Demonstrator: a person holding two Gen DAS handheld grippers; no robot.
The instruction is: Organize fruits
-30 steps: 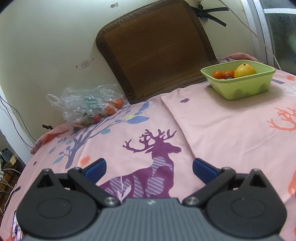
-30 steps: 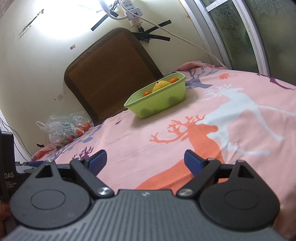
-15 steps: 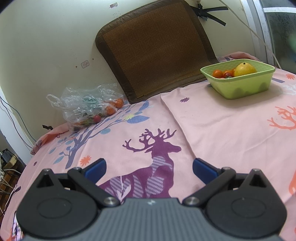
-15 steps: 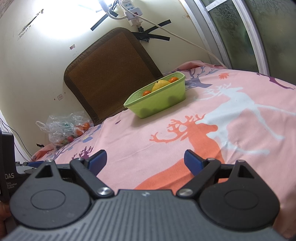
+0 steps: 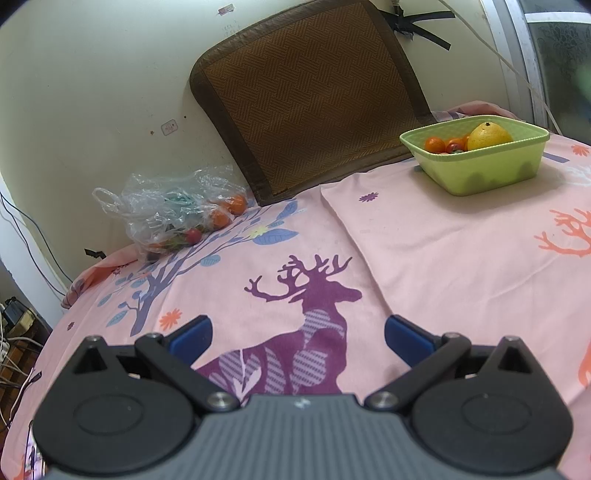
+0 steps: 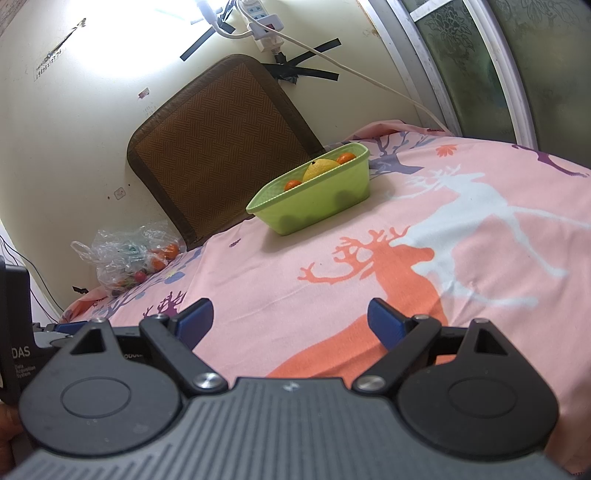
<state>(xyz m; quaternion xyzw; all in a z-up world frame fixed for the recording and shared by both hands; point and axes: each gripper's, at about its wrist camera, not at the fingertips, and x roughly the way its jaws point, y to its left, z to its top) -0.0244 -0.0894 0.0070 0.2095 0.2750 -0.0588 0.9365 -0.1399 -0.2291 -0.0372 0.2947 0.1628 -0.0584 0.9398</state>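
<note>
A green basket [image 5: 480,170] stands on the pink bedsheet at the far right; it holds a yellow pear-like fruit [image 5: 487,134] and small oranges [image 5: 434,144]. It also shows in the right wrist view [image 6: 314,199]. A clear plastic bag [image 5: 173,210] with oranges and small red fruits lies at the far left by the wall, also in the right wrist view [image 6: 129,258]. My left gripper [image 5: 299,338] is open and empty above the purple deer print. My right gripper [image 6: 291,321] is open and empty above the orange deer print.
A brown woven cushion [image 5: 314,96] leans on the wall behind the bed. A power strip and cable [image 6: 266,26] hang on the wall. A window frame [image 6: 461,66] is at the right. The bed's left edge drops to cables on the floor [image 5: 14,332].
Both grippers stay open and nearly still. The left wrist view has shifted very slightly, with the basket a little higher in the frame.
</note>
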